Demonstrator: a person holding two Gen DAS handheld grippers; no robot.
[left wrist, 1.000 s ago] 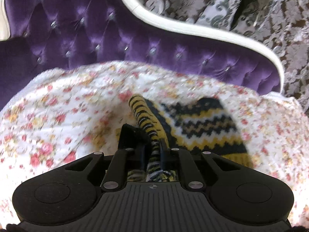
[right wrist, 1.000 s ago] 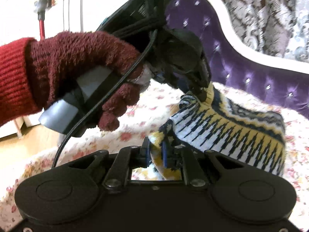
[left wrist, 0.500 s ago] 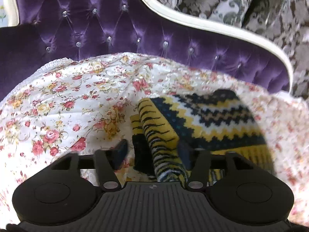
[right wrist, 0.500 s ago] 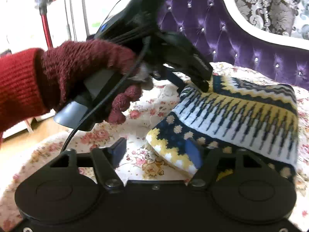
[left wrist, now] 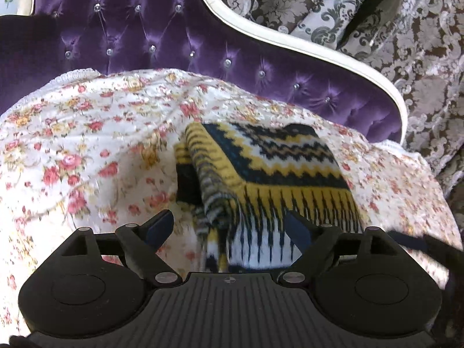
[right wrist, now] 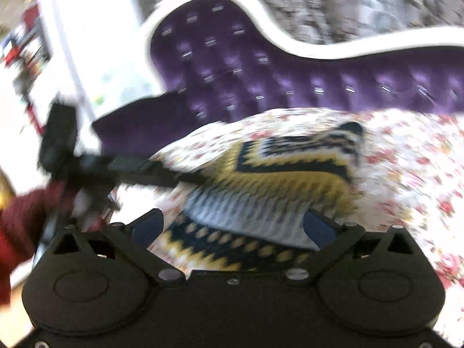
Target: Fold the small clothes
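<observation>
A small knitted garment (left wrist: 272,168) with yellow, navy and white zigzag bands lies folded on the floral bedspread (left wrist: 87,150). My left gripper (left wrist: 229,229) is open, its fingers spread on either side of the garment's near edge, holding nothing. In the blurred right wrist view the same garment (right wrist: 278,174) lies in front of my right gripper (right wrist: 233,226), which is open and empty. The left gripper (right wrist: 162,174), held by a hand in a dark red glove (right wrist: 26,217), shows at the left with its tip at the garment's left edge.
A purple tufted headboard (left wrist: 150,40) with a white curved frame (left wrist: 290,37) stands behind the bedspread. Grey patterned curtains (left wrist: 420,43) hang behind it. The bedspread's right edge (left wrist: 417,156) falls off beside the garment.
Both grippers were shut on the garment's edge a second ago; both have opened and let it go. The garment now lies folded flat. The right view has swung and blurred.
</observation>
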